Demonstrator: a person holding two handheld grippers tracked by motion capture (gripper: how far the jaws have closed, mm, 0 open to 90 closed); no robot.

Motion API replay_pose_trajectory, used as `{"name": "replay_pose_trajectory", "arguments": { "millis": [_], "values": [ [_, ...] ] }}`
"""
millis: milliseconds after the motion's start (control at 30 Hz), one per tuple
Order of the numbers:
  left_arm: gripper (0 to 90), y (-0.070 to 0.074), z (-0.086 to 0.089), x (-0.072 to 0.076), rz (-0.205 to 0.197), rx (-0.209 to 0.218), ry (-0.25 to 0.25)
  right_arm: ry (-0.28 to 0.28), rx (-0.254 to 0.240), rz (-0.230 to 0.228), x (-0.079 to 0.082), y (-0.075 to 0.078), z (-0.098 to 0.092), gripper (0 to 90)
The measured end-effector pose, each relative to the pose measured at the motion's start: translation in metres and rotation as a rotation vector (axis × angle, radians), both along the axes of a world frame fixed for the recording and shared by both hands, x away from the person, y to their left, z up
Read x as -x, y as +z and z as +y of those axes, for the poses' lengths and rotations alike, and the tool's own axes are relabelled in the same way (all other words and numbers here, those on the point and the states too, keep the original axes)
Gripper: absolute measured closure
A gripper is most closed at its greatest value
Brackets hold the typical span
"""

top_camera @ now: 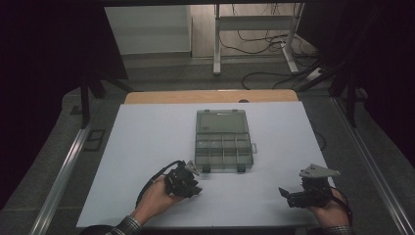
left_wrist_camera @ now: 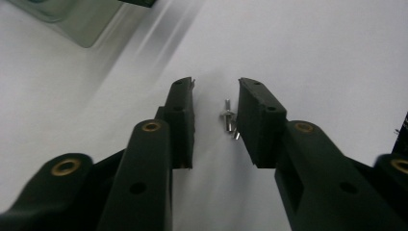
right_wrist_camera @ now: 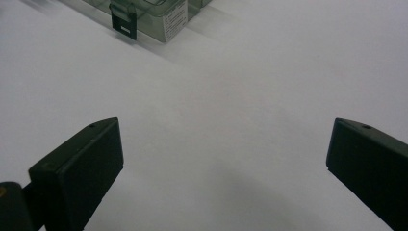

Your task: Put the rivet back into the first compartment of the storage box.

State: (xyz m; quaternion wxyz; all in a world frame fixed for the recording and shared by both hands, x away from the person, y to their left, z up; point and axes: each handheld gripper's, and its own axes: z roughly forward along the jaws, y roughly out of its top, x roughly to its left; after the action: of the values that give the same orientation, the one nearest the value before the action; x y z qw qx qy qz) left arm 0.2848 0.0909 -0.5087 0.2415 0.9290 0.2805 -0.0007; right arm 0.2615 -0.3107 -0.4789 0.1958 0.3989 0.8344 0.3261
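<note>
- Screws [left_wrist_camera: 228, 120] lie on the white surface [top_camera: 147, 147], between the left gripper [left_wrist_camera: 215, 103] fingers, which stand narrow, not pinching.
- Clear organizer box [top_camera: 223, 141] sits mid-surface, lid open; contents unclear.
- Right gripper [top_camera: 288, 196] rests low, fingers wide.

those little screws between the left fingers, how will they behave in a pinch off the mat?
The screws look like small, shiny metal: probably stiff and light, but slippery against the flat fingers. Round shanks suggest they could roll or skitter if nudged rather than clamped. Several lie bunched together on the smooth white mat, so one may slip out as the left gripper closes.
</note>
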Motion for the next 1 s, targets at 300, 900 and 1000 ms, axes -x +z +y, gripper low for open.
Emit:
{"name": "replay_pose_trajectory", "arguments": {
  "millis": [300,900,1000],
  "values": [
    [71.1,-0.004,-0.005,0.003,-0.019,-0.05,-0.027,0.0,0.001,0.001,0.0,0.0,0.0,0.0],
    [82.3,0.003,-0.003,0.002,-0.024,-0.039,-0.036,0.0,0.003,0.003,0.0,0.0,0.0,0.0],
    [82.3,0.006,0.001,0.001,-0.012,-0.016,-0.022,-0.003,-0.002,-0.001,0.001,0.0,-0.001,0.0]
  ]
}}
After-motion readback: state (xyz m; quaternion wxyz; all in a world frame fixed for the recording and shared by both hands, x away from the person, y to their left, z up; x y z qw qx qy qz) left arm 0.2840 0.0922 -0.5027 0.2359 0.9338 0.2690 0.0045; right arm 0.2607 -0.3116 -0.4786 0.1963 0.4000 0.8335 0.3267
